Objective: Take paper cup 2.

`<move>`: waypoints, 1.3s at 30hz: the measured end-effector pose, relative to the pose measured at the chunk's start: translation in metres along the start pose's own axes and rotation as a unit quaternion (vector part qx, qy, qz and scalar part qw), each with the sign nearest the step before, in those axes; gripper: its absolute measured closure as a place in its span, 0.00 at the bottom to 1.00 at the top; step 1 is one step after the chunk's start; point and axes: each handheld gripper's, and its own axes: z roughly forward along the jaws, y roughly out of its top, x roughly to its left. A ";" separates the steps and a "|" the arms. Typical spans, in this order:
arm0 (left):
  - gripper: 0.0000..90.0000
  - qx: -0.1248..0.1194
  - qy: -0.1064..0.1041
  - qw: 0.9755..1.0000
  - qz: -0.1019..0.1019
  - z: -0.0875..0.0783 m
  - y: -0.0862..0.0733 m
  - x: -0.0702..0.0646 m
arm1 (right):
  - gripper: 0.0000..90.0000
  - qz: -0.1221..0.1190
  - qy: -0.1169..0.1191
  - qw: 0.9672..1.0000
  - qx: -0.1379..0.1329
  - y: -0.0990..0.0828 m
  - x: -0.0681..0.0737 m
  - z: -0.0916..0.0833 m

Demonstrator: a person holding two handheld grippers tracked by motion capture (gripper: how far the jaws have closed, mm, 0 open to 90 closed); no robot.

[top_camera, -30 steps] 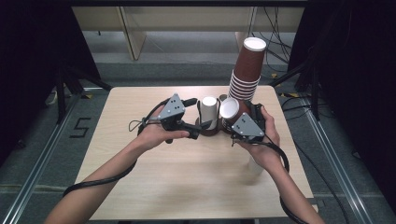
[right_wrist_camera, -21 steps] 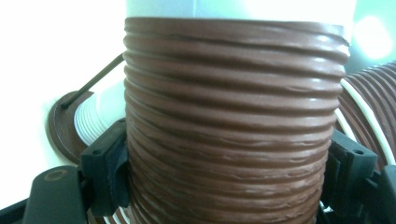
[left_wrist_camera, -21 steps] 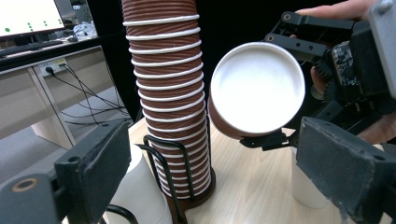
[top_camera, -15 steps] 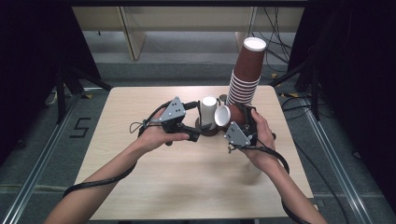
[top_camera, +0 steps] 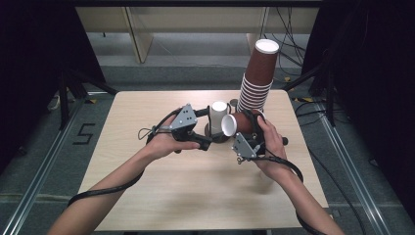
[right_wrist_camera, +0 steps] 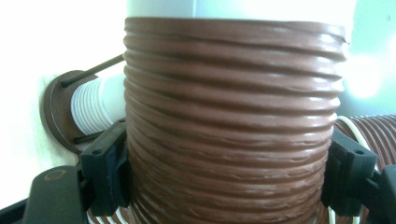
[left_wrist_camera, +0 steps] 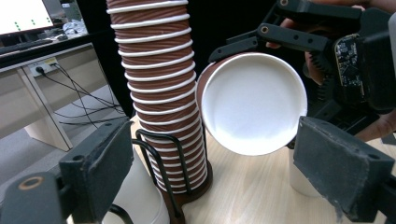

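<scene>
Right gripper (top_camera: 243,128) clamped on a ribbed brown paper cup (top_camera: 235,124), held sideways just above the table beside the tall stack of brown cups (top_camera: 257,81). Left gripper (top_camera: 209,143) jaws apart, empty, have just been closing slightly, facing the cup's white mouth.

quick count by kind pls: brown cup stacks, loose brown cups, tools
brown cup stack: 1
loose brown cup, gripped in the right tool: 1
tools, counting the left tool: 2
total: 4
</scene>
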 end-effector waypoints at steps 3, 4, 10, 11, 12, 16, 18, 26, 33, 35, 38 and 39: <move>0.07 0.004 -0.004 1.000 -0.004 0.002 -0.001 -0.002 | 0.22 -0.005 0.005 1.000 -0.006 0.001 0.000 0.002; 0.06 0.006 -0.005 1.000 -0.006 0.002 -0.001 -0.002 | 0.22 -0.003 -0.003 1.000 0.001 0.002 0.001 0.001; 0.03 0.012 -0.015 1.000 -0.009 0.008 -0.001 -0.005 | 0.22 -0.021 0.014 1.000 -0.004 0.006 0.003 0.004; 0.03 0.013 -0.018 1.000 -0.008 0.009 -0.001 -0.005 | 0.22 -0.021 -0.005 1.000 -0.001 0.006 0.002 0.003; 0.03 0.013 -0.018 1.000 -0.007 0.010 -0.001 -0.005 | 0.22 -0.013 -0.005 1.000 0.000 0.006 0.003 0.003; 0.03 0.015 -0.021 1.000 -0.010 0.013 0.000 -0.004 | 0.22 -0.025 -0.002 1.000 -0.003 0.007 0.002 0.003; 0.03 0.013 -0.023 1.000 -0.015 0.015 0.000 -0.003 | 0.22 -0.025 -0.003 1.000 -0.003 0.008 0.003 0.003; 0.04 0.012 -0.034 0.999 -0.024 0.023 0.002 -0.005 | 0.22 -0.055 -0.005 0.998 -0.013 0.011 0.003 0.004; 0.05 0.013 -0.038 0.999 -0.029 0.030 0.003 -0.006 | 0.22 -0.057 -0.005 0.998 -0.016 0.014 0.005 0.005; 0.05 0.014 -0.038 0.999 -0.030 0.031 0.003 -0.006 | 0.22 -0.058 -0.005 0.998 -0.012 0.014 0.005 0.005; 0.06 0.015 -0.040 0.999 -0.031 0.034 0.004 -0.007 | 0.22 -0.067 -0.009 0.998 -0.016 0.016 0.005 0.005; 0.06 0.015 -0.040 0.999 -0.031 0.034 0.004 -0.006 | 0.22 -0.072 -0.003 0.997 -0.019 0.017 0.004 0.006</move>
